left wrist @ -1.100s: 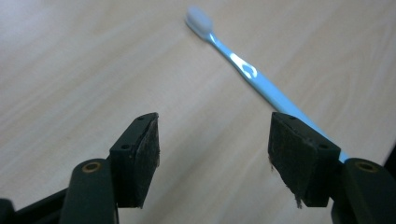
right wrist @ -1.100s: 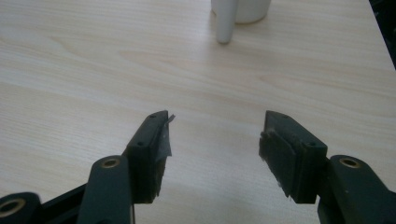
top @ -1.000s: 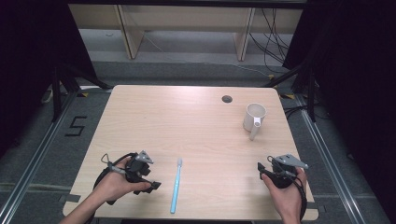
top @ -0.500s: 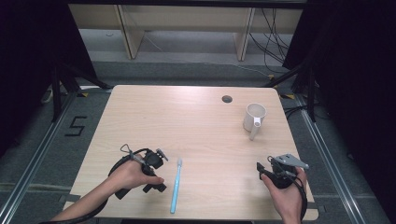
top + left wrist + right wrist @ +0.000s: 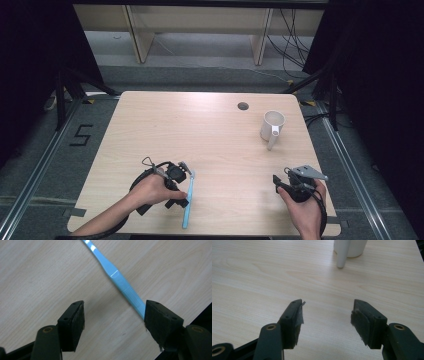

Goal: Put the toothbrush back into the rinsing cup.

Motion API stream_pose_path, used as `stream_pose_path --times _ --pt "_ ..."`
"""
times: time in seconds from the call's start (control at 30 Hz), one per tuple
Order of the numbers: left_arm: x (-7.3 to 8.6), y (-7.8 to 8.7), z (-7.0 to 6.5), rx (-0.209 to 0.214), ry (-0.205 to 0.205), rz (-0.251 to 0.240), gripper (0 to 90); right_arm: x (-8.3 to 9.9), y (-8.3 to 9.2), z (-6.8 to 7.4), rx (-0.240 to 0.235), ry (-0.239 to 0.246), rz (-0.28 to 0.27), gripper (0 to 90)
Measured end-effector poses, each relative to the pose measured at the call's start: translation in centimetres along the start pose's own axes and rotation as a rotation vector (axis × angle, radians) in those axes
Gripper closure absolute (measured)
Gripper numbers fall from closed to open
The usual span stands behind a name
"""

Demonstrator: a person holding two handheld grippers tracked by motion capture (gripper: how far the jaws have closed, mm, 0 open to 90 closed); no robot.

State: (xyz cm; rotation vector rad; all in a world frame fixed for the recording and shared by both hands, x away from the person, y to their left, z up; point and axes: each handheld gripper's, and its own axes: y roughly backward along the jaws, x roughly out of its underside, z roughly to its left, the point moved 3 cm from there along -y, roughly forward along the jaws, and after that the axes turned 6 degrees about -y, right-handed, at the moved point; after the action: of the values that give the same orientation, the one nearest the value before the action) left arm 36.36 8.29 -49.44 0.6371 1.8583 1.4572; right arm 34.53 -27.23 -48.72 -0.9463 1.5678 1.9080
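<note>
A white mug (image 5: 272,124) stood upright near the far right corner of the tabletop (image 5: 200,130), its handle toward the person; from the high view its inside looked bare. A light blue toothbrush (image 5: 188,199) lay flat well to the near left of the mug, close to the front edge. The left tongs (image 5: 184,186) stood wide, just at the toothbrush. The left gripper view showed the handle (image 5: 120,283) running under the right pad, unpinched. The right tongs (image 5: 280,182), near-right of the mug, gaped wide over bare wood; their own view caught the mug's base (image 5: 350,247).
</note>
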Motion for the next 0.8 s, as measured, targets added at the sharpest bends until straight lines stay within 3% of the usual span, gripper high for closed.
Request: stream_pose_path --times 0.53,0.8 --pt "-1.4 -0.9 -0.3 -0.022 -0.010 0.023 33.1 0.0 0.0 0.0 -0.007 -0.002 0.005 42.1" --pt "-1.5 -1.3 -0.5 -0.024 0.014 0.031 35.1 0.1 0.1 0.0 0.001 0.013 0.016 42.1"
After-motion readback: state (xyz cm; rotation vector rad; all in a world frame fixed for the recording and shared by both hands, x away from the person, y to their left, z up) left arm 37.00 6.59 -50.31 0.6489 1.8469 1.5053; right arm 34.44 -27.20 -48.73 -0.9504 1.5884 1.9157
